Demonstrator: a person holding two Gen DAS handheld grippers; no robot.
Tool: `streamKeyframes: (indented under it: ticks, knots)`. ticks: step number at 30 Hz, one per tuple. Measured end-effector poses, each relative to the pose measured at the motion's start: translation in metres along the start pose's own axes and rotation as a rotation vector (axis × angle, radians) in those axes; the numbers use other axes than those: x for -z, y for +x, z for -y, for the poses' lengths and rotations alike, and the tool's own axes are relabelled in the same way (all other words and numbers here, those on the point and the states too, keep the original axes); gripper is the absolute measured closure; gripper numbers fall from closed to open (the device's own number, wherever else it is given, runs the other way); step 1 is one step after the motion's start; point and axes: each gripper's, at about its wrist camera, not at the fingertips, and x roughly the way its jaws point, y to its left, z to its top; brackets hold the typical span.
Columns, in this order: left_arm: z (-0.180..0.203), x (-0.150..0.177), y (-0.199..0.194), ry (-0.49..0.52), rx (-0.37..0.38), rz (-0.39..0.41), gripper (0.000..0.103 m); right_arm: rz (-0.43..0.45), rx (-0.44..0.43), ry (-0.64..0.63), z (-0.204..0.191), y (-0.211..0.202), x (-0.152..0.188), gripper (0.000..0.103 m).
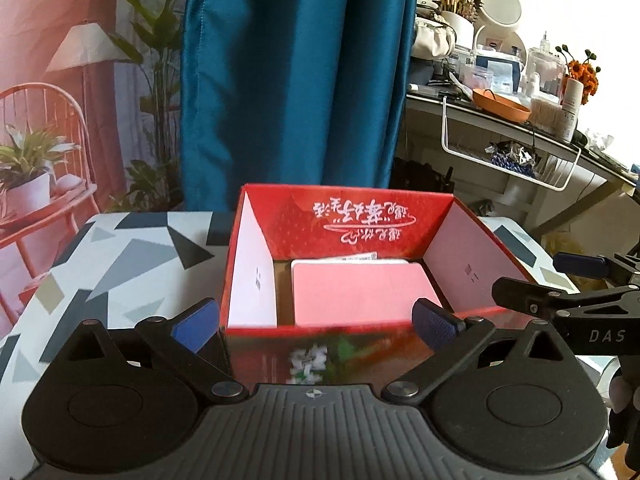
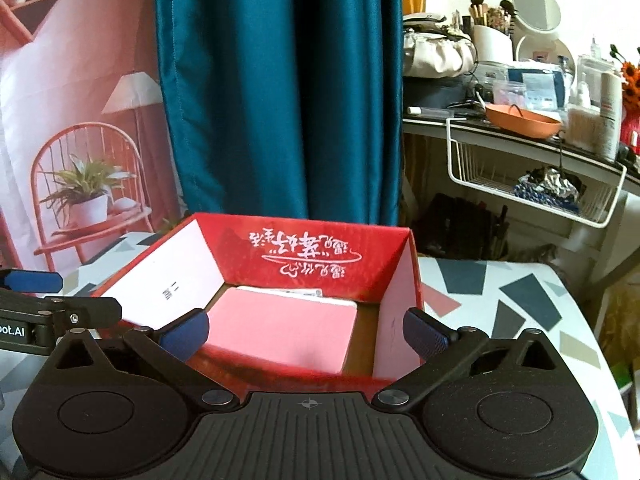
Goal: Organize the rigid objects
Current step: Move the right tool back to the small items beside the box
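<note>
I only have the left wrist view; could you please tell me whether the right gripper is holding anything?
Observer: No, the right gripper is open and grips nothing; it faces the open red box.
Operator: Thank you. What lies on the table to the right of that box?
Observer: In the right wrist view, only the patterned tablecloth shows there, with no loose item on it.

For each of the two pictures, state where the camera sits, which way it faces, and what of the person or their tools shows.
Left wrist: on the left tool, facing the red box; the right tool shows at right.
Right wrist: on the right tool, facing the box from its right; the left tool shows at left.
Shared: box, pink card, blue curtain.
</note>
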Motion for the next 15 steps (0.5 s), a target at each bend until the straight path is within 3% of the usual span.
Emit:
streamKeyframes:
  ticks: [6,15]
  knots:
    - [-0.002,0.022,-0.014,-0.024,-0.018,-0.026,0.0,-0.009,-0.004,0.021,-0.001,-0.022,0.019,0.0]
    - [-0.021,0.066,-0.015,-0.079,-0.021,-0.095,0.0,-0.069,0.013,0.034,0.003,-0.04,0.075,0.0]
